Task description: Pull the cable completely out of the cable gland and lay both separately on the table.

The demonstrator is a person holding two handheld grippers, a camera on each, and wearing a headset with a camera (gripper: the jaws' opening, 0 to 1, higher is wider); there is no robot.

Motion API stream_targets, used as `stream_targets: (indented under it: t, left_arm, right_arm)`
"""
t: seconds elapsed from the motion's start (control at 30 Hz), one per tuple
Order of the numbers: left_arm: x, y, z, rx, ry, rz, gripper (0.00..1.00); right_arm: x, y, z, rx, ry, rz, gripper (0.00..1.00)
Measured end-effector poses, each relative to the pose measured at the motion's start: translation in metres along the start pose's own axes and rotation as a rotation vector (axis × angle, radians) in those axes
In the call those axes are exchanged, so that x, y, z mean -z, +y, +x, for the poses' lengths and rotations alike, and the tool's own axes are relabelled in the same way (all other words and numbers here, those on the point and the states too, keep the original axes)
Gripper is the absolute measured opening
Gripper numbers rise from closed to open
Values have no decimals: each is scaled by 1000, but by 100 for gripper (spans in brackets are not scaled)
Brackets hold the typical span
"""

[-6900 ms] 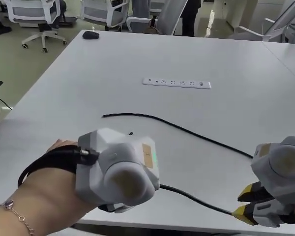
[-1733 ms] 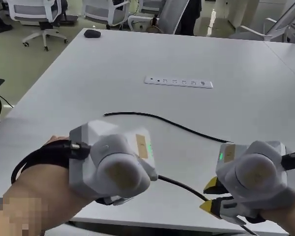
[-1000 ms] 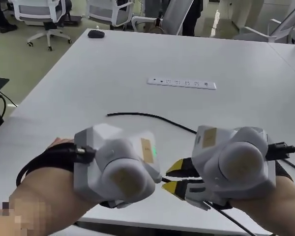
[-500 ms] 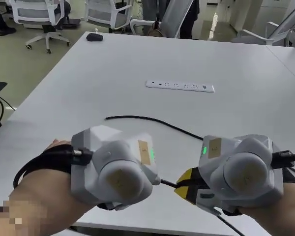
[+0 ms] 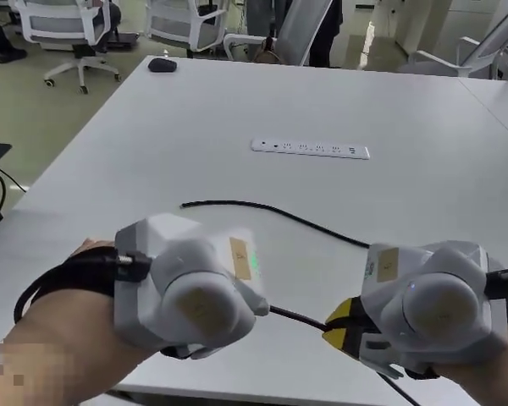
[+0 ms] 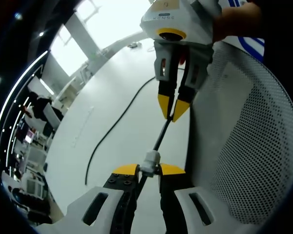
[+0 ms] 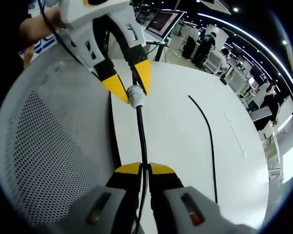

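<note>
Both tools work at the near edge of the white table (image 5: 237,110): the left gripper (image 6: 149,169) is closed on the small white cable gland (image 6: 150,160), and the right gripper (image 7: 141,169) pinches the thin black cable (image 5: 279,216) near it. The pulling step seems in hand; next the hands must move apart along the cable line, as its long tail lies across the table. Farther, the white power strip (image 5: 310,150) and a black mouse (image 5: 161,64) leave much free room.

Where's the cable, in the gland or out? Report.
In: the cable enters the cable gland held by the left hand-held gripper, while the right hand-held gripper pinches it.
</note>
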State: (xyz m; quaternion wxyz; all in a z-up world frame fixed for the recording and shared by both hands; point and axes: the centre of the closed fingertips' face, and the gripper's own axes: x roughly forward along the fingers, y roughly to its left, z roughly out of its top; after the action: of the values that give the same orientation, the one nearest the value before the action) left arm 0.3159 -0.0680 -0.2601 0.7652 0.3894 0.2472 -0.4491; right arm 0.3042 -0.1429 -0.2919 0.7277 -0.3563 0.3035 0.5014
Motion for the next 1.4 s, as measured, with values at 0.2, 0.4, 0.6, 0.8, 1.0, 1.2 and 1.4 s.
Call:
stream_targets:
  t: [0.2, 0.4, 0.6, 0.8, 1.0, 1.2, 1.4]
  left_arm:
    - [2, 2, 0, -3, 4, -4, 17]
    - [3, 3, -1, -7, 5, -10, 17]
    - [6, 6, -3, -14, 9, -15, 17]
    - [10, 9, -5, -23, 17, -23, 17]
    - [13, 11, -6, -31, 24, -29, 17]
    - [16, 12, -7, -34, 29, -34, 17]
    - [18, 10, -5, -32, 29, -43, 17]
  right_arm:
    - [11, -2, -2, 7, 22, 12, 4]
    - [18, -3, -4, 10, 31, 28, 4]
    - [29, -6, -5, 18, 59, 33, 4]
    - [41, -8, -10, 26, 79, 49, 4]
    - [51, -14, -15, 42, 90, 78, 4]
    - [58, -30, -23, 81, 91, 119, 4]
    - [40, -62, -31, 148, 9, 172, 3]
